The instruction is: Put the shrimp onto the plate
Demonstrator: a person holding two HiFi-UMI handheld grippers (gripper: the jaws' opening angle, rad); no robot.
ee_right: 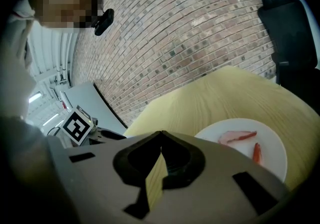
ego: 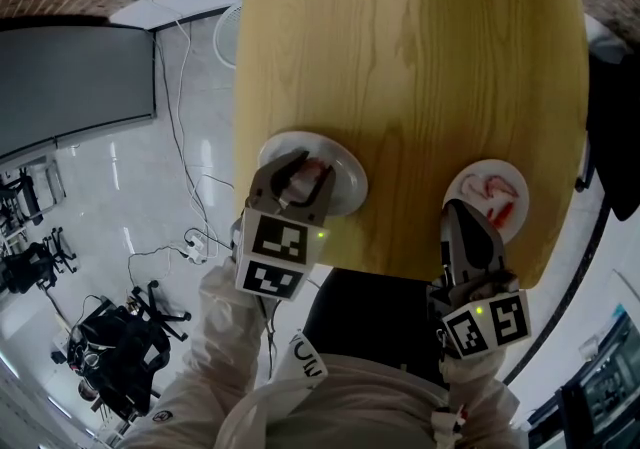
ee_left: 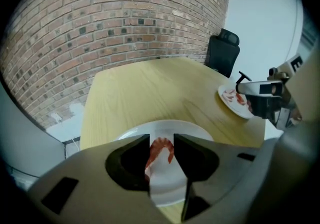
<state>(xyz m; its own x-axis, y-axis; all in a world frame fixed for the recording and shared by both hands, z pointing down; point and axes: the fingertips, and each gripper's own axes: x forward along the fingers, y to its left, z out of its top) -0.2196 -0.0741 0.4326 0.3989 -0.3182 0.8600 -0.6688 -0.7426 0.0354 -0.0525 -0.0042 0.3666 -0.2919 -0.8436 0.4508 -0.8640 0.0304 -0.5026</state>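
Note:
A curled pink shrimp (ee_left: 161,149) sits between the jaws of my left gripper (ee_left: 161,140), low over a white plate (ee_left: 196,131); the pads touch it on both sides. In the head view this left gripper (ego: 297,169) is over the left plate (ego: 346,173) near the table's front edge, with the shrimp (ego: 306,175) in its tips. My right gripper (ego: 462,212) is shut and empty, its tips at the near rim of a second white plate (ego: 512,180) with red shrimp pieces (ee_right: 237,136). In the right gripper view the jaws (ee_right: 160,134) meet with nothing between them.
Both plates rest on a round-cornered wooden table (ego: 420,57). A black office chair (ee_left: 223,51) stands at its far right side in front of a brick wall. Cables and a fan (ego: 228,32) lie on the pale floor to the left.

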